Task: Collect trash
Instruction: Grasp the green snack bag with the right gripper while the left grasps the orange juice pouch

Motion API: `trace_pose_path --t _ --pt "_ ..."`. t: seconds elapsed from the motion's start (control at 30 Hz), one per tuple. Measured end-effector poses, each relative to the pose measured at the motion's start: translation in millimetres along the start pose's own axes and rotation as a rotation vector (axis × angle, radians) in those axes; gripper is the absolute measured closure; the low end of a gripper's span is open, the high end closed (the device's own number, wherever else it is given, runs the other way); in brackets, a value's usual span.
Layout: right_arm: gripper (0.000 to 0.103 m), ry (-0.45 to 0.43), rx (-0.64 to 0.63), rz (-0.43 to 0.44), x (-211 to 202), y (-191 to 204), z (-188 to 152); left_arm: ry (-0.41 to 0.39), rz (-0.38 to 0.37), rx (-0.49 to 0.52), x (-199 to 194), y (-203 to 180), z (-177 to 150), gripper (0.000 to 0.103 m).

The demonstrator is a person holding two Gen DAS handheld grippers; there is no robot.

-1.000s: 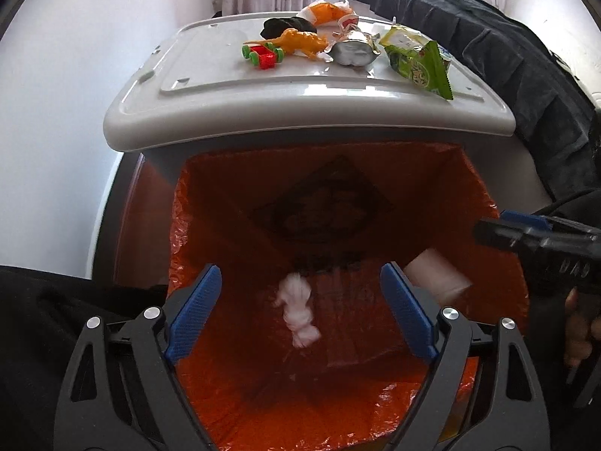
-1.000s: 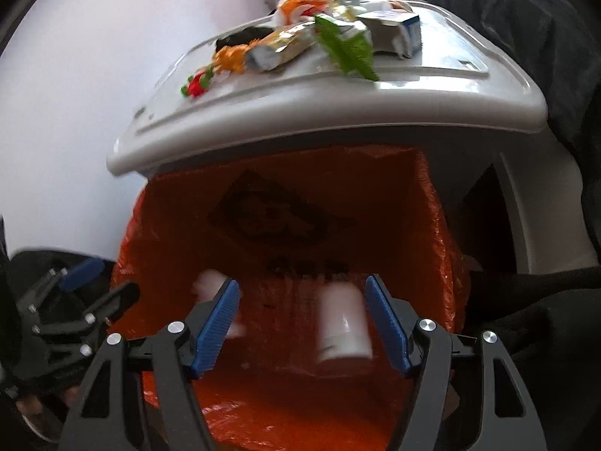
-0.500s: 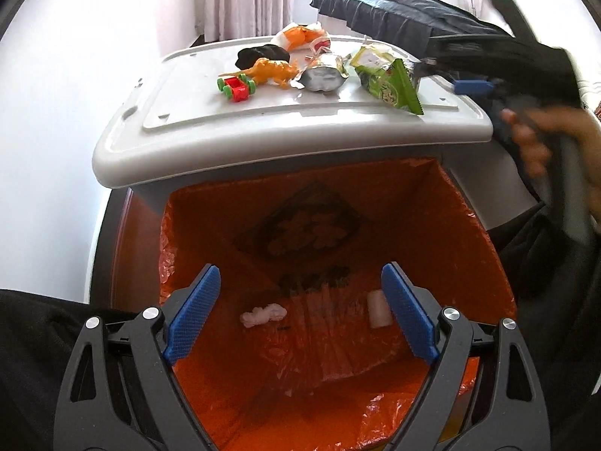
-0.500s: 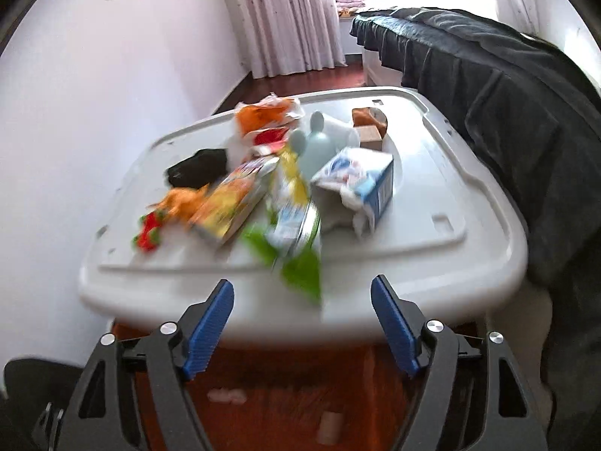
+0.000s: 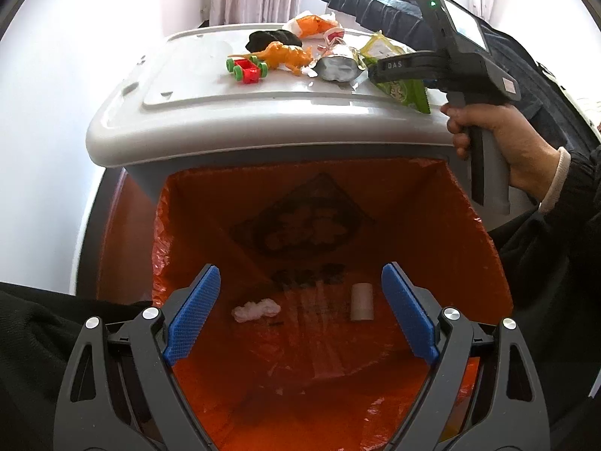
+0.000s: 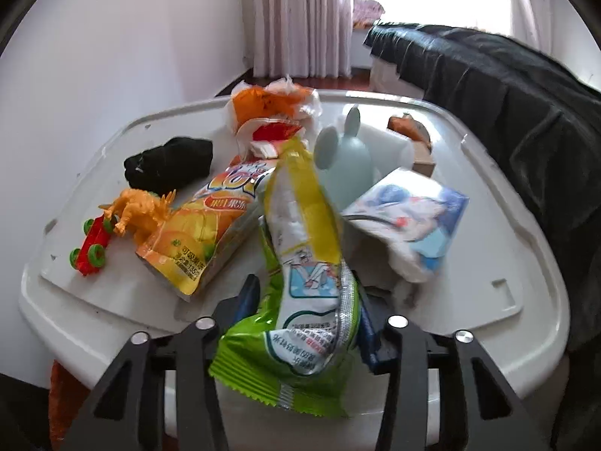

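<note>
My right gripper point(image 6: 304, 300) is over the pale lid point(image 6: 488, 225), and its jaws are closing on a green and yellow snack wrapper point(image 6: 300, 319). The wrapper sits between the blue pads and hides most of them. In the left wrist view a hand point(image 5: 499, 139) holds that gripper at the same wrapper point(image 5: 402, 92). My left gripper point(image 5: 300, 274) hangs open over the orange trash bag point(image 5: 432, 225), nothing between its fingers. A crumpled tissue point(image 5: 255, 310) and a cardboard tube point(image 5: 361, 301) lie at the bag's bottom.
On the lid lie an orange juice pouch point(image 6: 203, 233), a toy dinosaur point(image 6: 141, 208), a red toy car point(image 6: 90, 248), a black cloth point(image 6: 169, 163), a tissue pack point(image 6: 409, 218), a pale blue bottle point(image 6: 345, 165). A dark blanket point(image 6: 507, 105) lies right.
The tissue and tube dropped into the bag. My right gripper left the bag, swung up over the lid and narrowed its jaws around the green wrapper. The left gripper stayed put.
</note>
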State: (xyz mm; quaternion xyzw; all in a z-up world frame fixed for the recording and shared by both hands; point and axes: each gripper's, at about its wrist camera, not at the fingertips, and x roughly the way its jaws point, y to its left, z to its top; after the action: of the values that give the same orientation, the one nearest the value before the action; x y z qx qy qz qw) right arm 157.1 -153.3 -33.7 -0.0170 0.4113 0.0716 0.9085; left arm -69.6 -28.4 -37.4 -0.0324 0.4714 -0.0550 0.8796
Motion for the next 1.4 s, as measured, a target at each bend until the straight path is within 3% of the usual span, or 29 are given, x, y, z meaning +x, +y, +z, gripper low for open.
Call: trace_pose_path --t 0.1,0.2,0.3,0.4,0.57,0.63,0.8,1.0,1.07,1.1,1.17,1.2,1.27,1.4 --pt "0.066 -0.009 0.008 0.027 -19 -1 -4 -0.015 0.000 0.002 -4 -1 1 0.017" --pt "0.066 -0.038 0.088 0.134 -61 -16 -3 -0.020 -0.017 0.009 -8 -4 7 0.017" --pt "0.066 -0.118 0.108 0.191 -111 -33 1 -0.065 -0.004 0.068 -15 -17 32 0.017" --pt "0.066 -0.196 0.116 0.176 -150 -60 8 -0.120 -0.024 0.120 -17 -31 67 0.017" --pt "0.065 -0.283 0.182 0.089 -171 -107 11 -0.168 -0.076 0.267 12 -67 146 0.012" --pt "0.065 -0.284 0.253 0.115 -166 -123 5 -0.143 -0.064 0.315 37 -78 177 0.012" --pt "0.065 -0.198 0.325 0.185 -147 -136 3 -0.044 0.073 0.382 105 -94 237 0.012" --pt "0.065 -0.199 0.342 0.189 -139 -138 10 0.112 0.178 0.418 179 -99 258 0.012" --pt "0.065 -0.208 0.326 0.176 -139 -135 14 0.119 0.193 0.417 190 -99 256 0.012" --pt "0.065 -0.212 0.314 0.167 -139 -133 15 0.096 0.179 0.407 189 -98 256 0.014" --pt "0.064 -0.211 0.310 0.155 -138 -132 17 0.076 0.148 0.385 189 -96 256 0.047" --pt "0.064 -0.210 0.322 0.147 -137 -134 17 0.062 0.188 0.398 189 -96 256 0.056" --pt "0.064 -0.203 0.356 0.157 -135 -138 17 0.031 0.187 0.420 185 -96 254 0.069" --pt "0.064 -0.192 0.370 0.159 -131 -139 17 -0.007 0.156 0.401 164 -87 255 0.073"
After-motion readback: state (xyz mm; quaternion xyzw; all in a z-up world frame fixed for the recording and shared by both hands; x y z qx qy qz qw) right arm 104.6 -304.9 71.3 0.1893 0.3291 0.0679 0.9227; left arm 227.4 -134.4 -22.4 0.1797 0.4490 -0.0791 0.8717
